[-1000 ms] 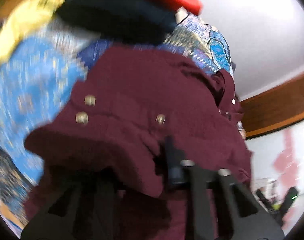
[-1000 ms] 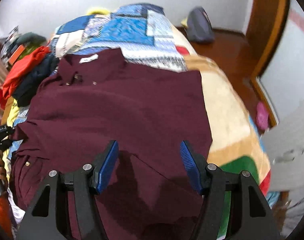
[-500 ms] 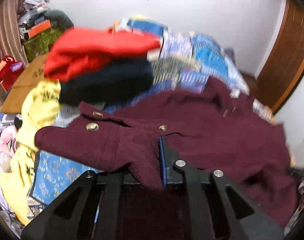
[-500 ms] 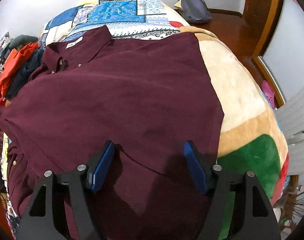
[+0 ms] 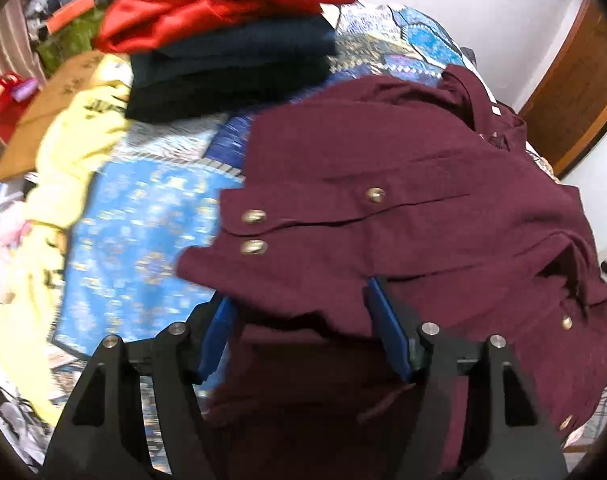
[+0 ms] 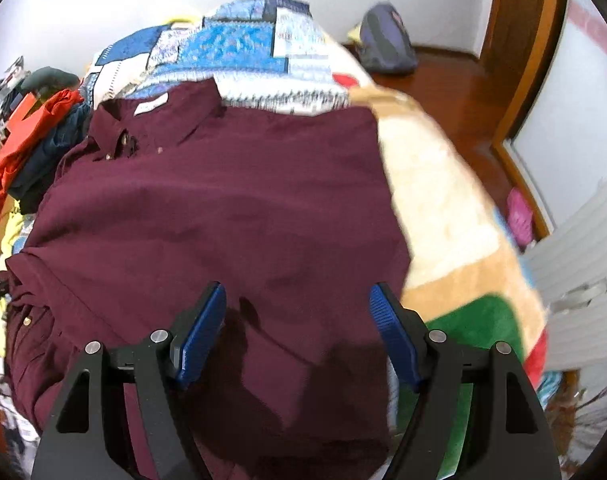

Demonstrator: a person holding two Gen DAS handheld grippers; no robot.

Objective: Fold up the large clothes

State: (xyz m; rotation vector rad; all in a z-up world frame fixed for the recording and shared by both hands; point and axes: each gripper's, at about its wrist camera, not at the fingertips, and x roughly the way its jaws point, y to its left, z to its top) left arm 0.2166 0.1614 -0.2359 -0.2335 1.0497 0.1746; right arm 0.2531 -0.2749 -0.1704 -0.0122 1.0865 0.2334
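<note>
The maroon shirt [image 6: 223, 208] lies spread across the bed [image 6: 435, 200]. Both the left hand-held gripper [image 5: 303, 332] and right hand-held gripper [image 6: 297, 332] hover with jaws apart, holding nothing.

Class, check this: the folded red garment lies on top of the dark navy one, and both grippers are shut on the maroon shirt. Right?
Not quite. Both wrist views show the left gripper and right gripper open over the maroon shirt. The red garment does top the navy one.

left tool [image 5: 303, 328]: jaws apart | right tool [image 6: 299, 332]: jaws apart (both level)
</note>
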